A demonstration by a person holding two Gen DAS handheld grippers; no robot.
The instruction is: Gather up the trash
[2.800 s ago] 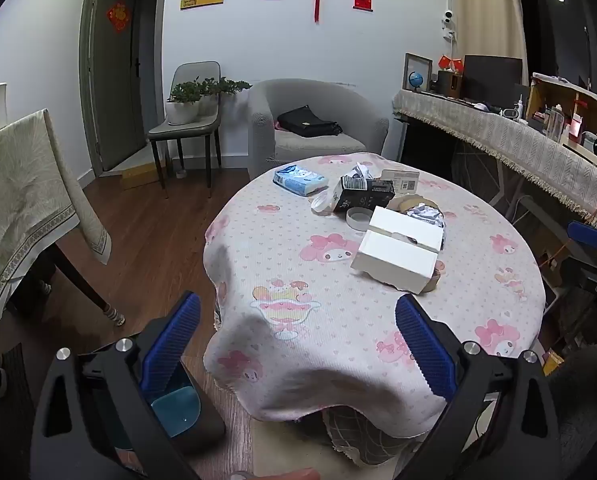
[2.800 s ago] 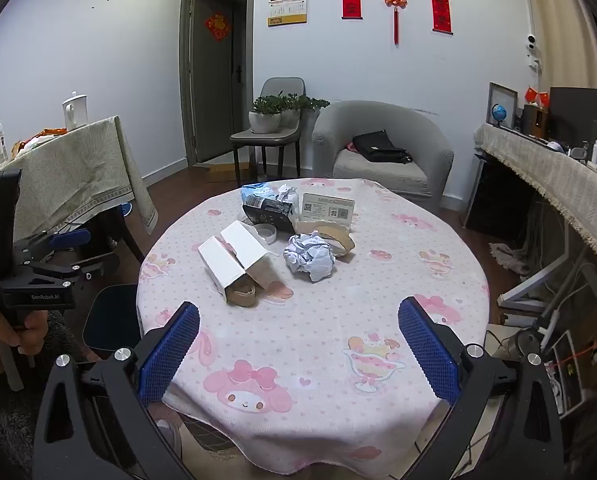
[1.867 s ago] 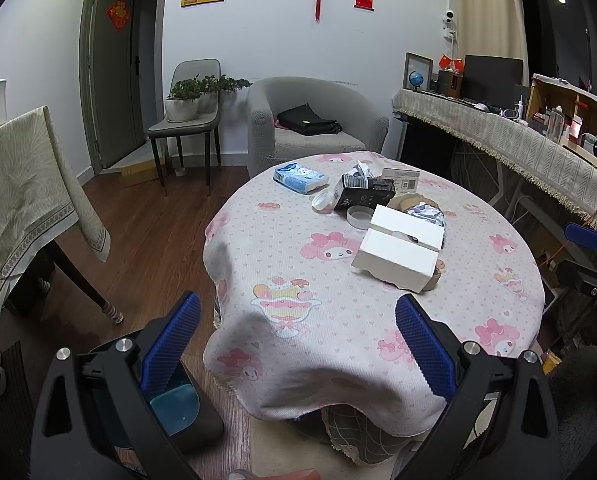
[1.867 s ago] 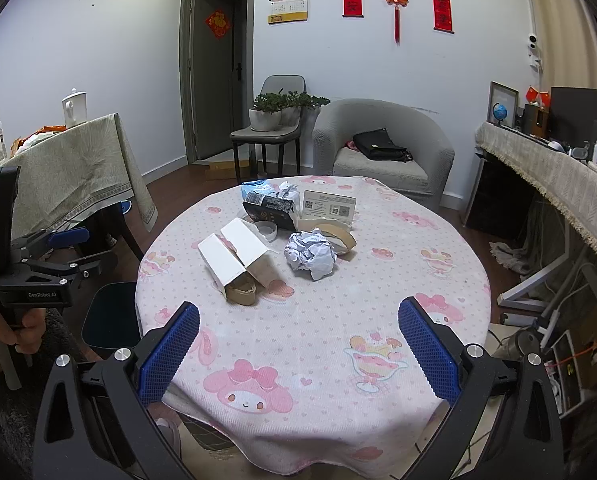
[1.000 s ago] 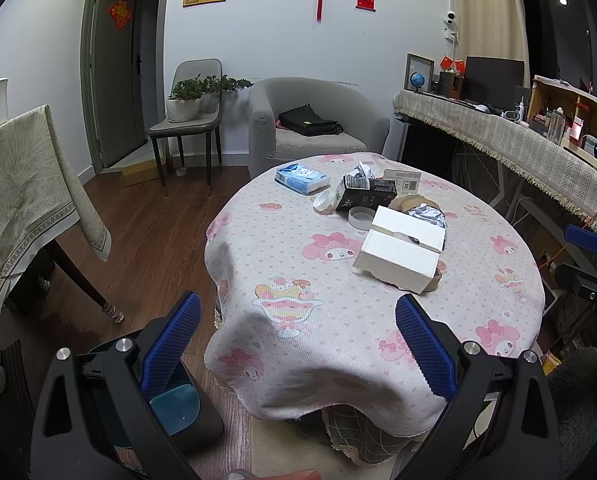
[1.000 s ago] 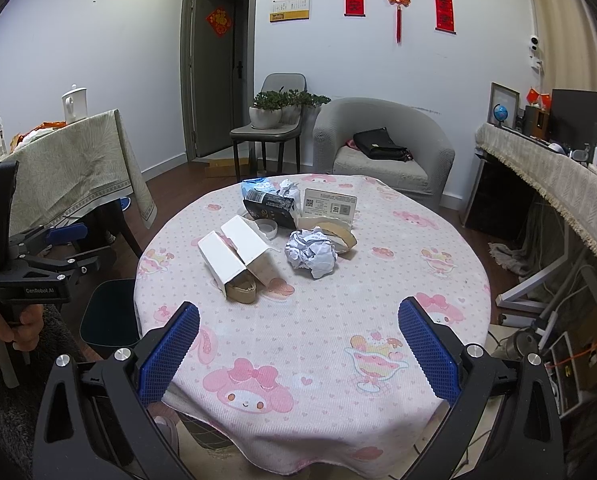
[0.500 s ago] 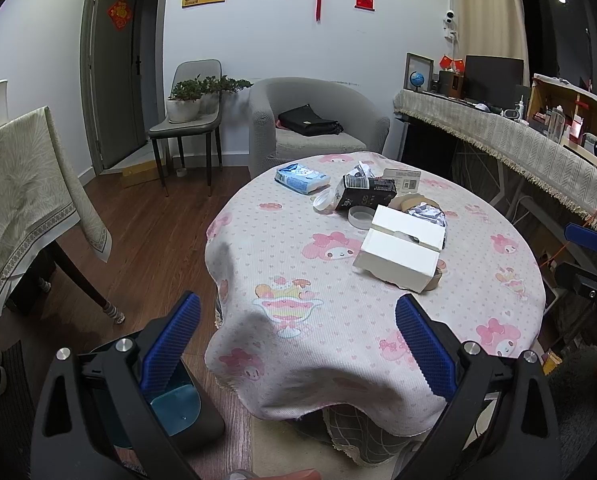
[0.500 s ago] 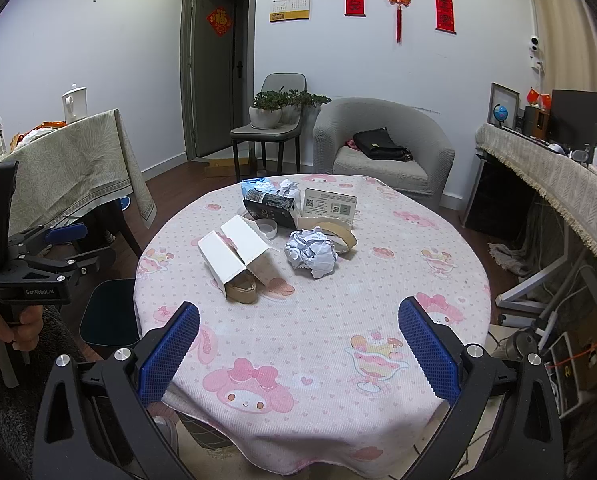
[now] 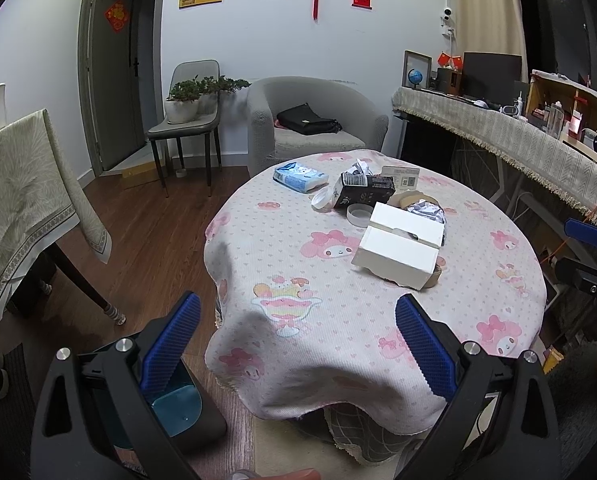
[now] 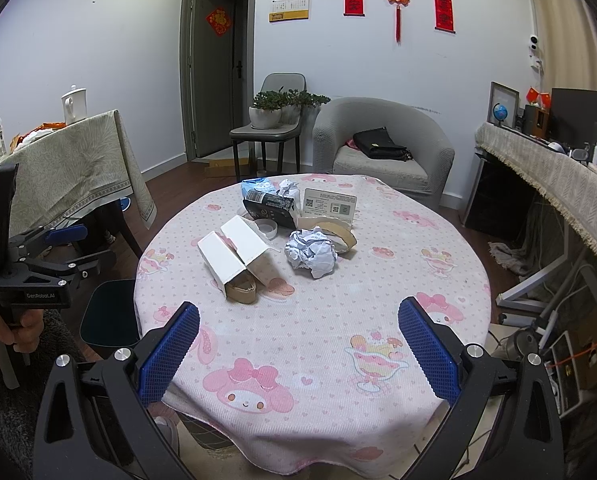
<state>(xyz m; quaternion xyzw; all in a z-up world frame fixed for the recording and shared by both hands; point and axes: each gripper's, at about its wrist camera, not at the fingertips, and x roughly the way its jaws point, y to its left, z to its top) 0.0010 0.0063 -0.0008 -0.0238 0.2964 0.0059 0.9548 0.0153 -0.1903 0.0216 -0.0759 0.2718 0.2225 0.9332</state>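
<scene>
A round table with a pink cartoon cloth (image 10: 338, 344) holds trash: an open white cardboard box (image 10: 234, 258) (image 9: 398, 250), a crumpled paper ball (image 10: 311, 254) (image 9: 426, 210), a brown tape roll (image 10: 330, 230), a black carton (image 10: 270, 206) (image 9: 364, 192), a small round lid (image 10: 267, 227) (image 9: 359, 213) and a blue tissue pack (image 9: 300, 176). A dark bin (image 10: 108, 312) (image 9: 178, 404) stands on the floor at the table's left. My left gripper (image 9: 296, 344) is open and empty, short of the table edge. My right gripper (image 10: 298, 348) is open and empty over the near cloth.
A white QR card (image 10: 329, 203) stands behind the trash. A cloth-covered side table (image 10: 70, 168) is at the left, a grey armchair (image 10: 382, 148) and a chair with plants (image 10: 272, 120) behind, a long counter (image 10: 550, 184) at the right.
</scene>
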